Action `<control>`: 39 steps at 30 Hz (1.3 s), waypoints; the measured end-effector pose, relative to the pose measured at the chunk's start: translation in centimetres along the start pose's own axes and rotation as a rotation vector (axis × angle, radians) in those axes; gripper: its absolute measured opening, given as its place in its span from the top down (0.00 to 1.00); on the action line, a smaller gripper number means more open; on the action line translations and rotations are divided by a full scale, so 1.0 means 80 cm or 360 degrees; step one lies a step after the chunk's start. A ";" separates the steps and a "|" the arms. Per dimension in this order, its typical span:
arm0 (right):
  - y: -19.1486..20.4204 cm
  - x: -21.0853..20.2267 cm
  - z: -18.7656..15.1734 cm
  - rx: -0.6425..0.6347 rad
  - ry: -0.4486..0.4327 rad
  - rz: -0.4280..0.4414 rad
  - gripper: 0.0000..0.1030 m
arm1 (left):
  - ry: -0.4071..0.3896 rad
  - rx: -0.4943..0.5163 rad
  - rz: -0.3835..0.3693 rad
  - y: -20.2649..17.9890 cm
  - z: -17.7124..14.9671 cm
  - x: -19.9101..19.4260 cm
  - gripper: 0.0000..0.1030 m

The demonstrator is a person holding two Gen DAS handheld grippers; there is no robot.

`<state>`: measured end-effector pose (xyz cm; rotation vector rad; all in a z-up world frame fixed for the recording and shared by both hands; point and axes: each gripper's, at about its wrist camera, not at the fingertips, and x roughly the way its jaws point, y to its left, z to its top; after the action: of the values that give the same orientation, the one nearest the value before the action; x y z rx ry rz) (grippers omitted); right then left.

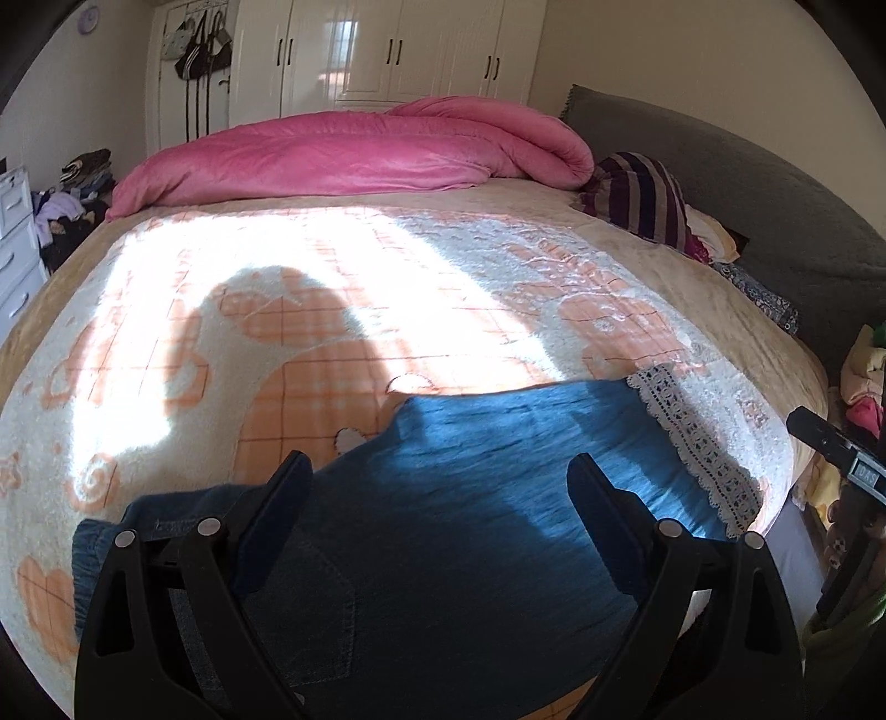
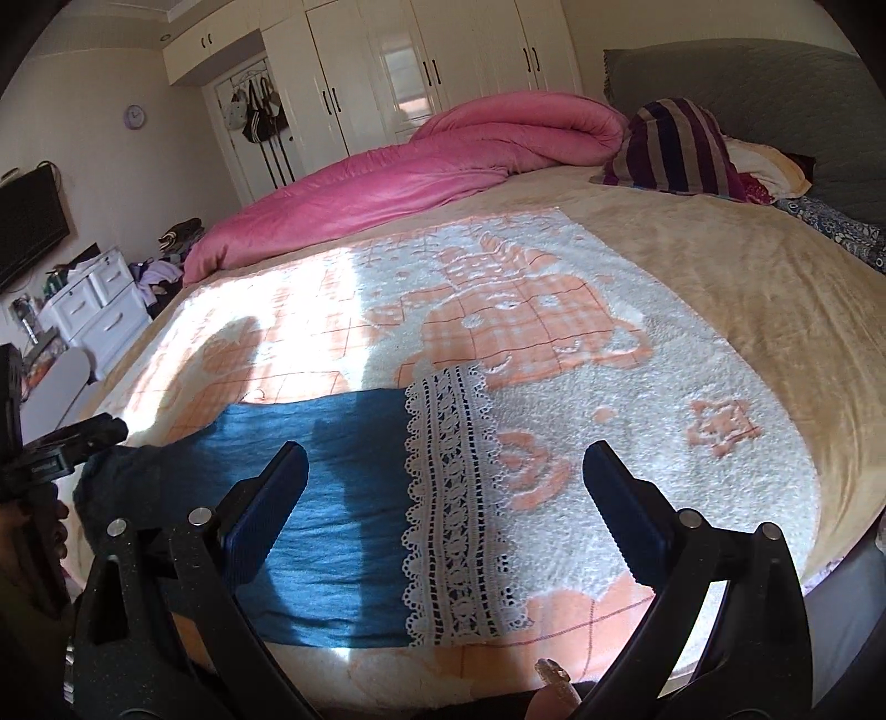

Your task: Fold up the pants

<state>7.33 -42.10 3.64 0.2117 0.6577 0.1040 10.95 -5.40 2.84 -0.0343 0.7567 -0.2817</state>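
Sunlit bedroom, left wrist view first: white wardrobe doors stand behind a bed covered by a fleecy cream-and-orange patterned blanket, with a rolled pink quilt along its far side. The blue denim pants with a white lace hem lie flat on the blanket's near part, directly under the left gripper, whose jaws stand wide apart with nothing between them. A stitched back pocket shows low between the fingers, so the waist end seems to be nearest this camera. At the right edge the right gripper's black body is partly visible.

Right wrist view: the same bed, with a striped purple pillow by the grey headboard. The right gripper hangs over the lace hem, jaws fully open and empty. The pants look already doubled leg on leg.

The cloth is soft, limp and fairly light, though denim carries some body; it should crease rather than slide. Pinching hem corner and waist edge together looks soundest. No containers hold anything relevant; a white drawer unit stands closed beside the bed.
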 end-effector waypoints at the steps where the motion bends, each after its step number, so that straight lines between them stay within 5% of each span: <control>1: -0.001 -0.002 0.000 0.0000 -0.0003 -0.0006 0.09 | -0.0002 0.0007 -0.0008 -0.005 0.003 0.002 0.10; 24: -0.058 -0.029 -0.049 0.0185 0.0065 -0.0028 0.09 | 0.0169 0.0570 -0.0241 -0.185 0.055 0.106 0.10; 39: -0.030 0.031 -0.087 0.0262 0.0275 0.0127 0.09 | 0.0475 0.0642 -0.0323 -0.211 0.070 0.242 0.10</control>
<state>5.04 -42.91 -3.78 0.3911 0.8309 0.1459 24.09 -27.12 -3.85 0.3199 0.9817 -0.6386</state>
